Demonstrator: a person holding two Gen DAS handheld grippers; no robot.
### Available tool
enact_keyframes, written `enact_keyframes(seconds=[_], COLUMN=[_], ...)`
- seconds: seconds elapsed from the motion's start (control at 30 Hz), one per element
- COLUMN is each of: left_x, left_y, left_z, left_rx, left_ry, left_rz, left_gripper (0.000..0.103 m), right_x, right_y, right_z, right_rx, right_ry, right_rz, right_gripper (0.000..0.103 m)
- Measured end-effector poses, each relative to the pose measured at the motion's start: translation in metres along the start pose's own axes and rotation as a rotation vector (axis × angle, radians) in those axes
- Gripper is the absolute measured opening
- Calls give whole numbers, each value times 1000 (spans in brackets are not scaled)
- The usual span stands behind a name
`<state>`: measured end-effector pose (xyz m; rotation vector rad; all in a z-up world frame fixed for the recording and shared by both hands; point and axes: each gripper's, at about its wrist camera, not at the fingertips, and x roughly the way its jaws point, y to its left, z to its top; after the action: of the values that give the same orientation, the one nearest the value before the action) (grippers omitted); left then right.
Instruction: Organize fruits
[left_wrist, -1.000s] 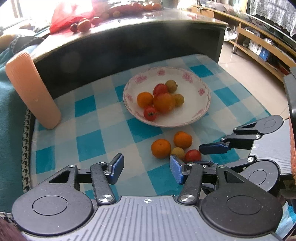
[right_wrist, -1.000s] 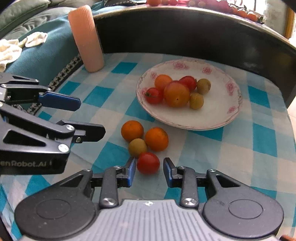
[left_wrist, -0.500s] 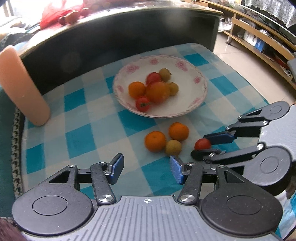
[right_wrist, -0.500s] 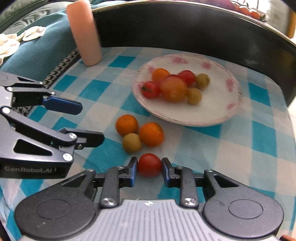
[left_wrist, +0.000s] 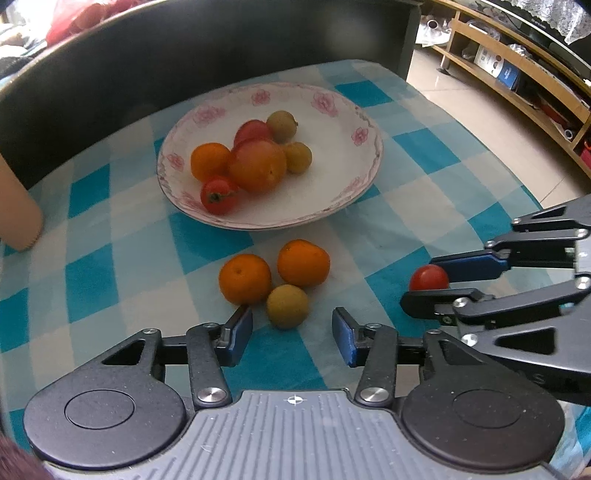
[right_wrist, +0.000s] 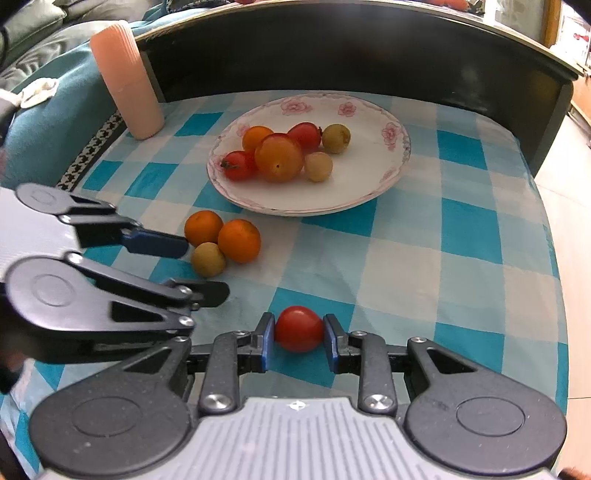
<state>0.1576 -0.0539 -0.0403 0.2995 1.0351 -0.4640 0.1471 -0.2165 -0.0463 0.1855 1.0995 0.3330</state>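
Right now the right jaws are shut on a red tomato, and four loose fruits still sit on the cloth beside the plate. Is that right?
Not quite: the count is wrong. The right wrist view shows three loose fruits on the cloth beside the plate: two oranges and one small yellow-green fruit. The rest holds: the right gripper is shut on the red tomato.

A white plate (right_wrist: 384, 177) with pink flowers on its rim sat on the checked worktop, holding two tomatoes (right_wrist: 240, 165), two oranges (right_wrist: 279, 157) and two small yellow-green fruits (right_wrist: 318, 166) bunched together. In front of it two oranges (left_wrist: 303, 263) and a yellow-green fruit (left_wrist: 287, 306) lay touching in a cluster. A red tomatο (right_wrist: 298, 328) was pinched between the right tongs (right_wrist: 298, 341), apart from the cluster.
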Motion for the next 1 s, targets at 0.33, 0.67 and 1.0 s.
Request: enact_keyframes(seconds=[0.33,0.67,1.0], left_x=[-2,-12,-22], left_y=[-3,-7,-7], left_z=[3,-2,-27], left_rx=[-8,23,79], left_ry=[-19,9,59], left_rz=[18,-11,-16], left_gripper=[32,32,33], right_x=[-1,0,-1], right_y=[-4,4,15], right_z=[-1,-2,-12], right_rx=[12,-19,-78], right_ry=[-2,11,45], right_rz=[-1,12,34], right_gripper=[42,42,42])
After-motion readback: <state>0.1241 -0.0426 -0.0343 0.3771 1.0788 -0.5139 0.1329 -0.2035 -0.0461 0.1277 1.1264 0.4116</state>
